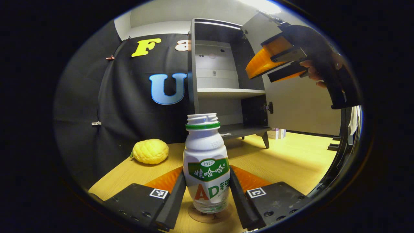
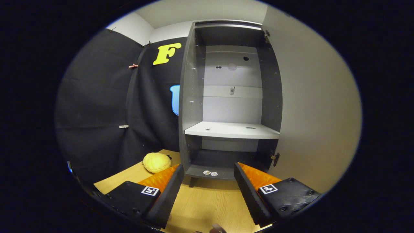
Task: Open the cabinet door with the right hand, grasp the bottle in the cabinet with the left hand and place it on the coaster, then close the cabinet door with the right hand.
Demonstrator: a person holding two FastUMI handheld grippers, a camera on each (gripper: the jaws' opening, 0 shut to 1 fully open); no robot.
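**Bottle at the coaster: release pending, door closure to follow**

In the left gripper view, the left gripper (image 1: 207, 191) stands clamped on the bottle (image 1: 207, 161), one finger against each side of its lower body. The bottle is upright and uncapped, and its base sits on, or just above, the round coaster (image 1: 210, 216) on the wooden table (image 1: 291, 161); contact cannot be confirmed. A yellow knobbly fruit (image 1: 150, 151) lies on the table to the left, well apart from the bottle.

The cabinet (image 2: 231, 129) behind is vacant on its shelf, and the cabinet door (image 2: 317, 106) is swung fully open. The right gripper (image 2: 207, 194) has its fingers apart and holds nothing; in the left gripper view it hovers high beside the open door, held by a hand (image 1: 312, 69).

Step in hand, as judged: placement of the bottle on the coaster, near completion.

Next move calls for:
1. Confirm the base is flat on the coaster.
2. Part the left fingers evenly, then withdraw straight back to avoid tipping the bottle.
3. Bring the right gripper against the door's outer face and push it closed.
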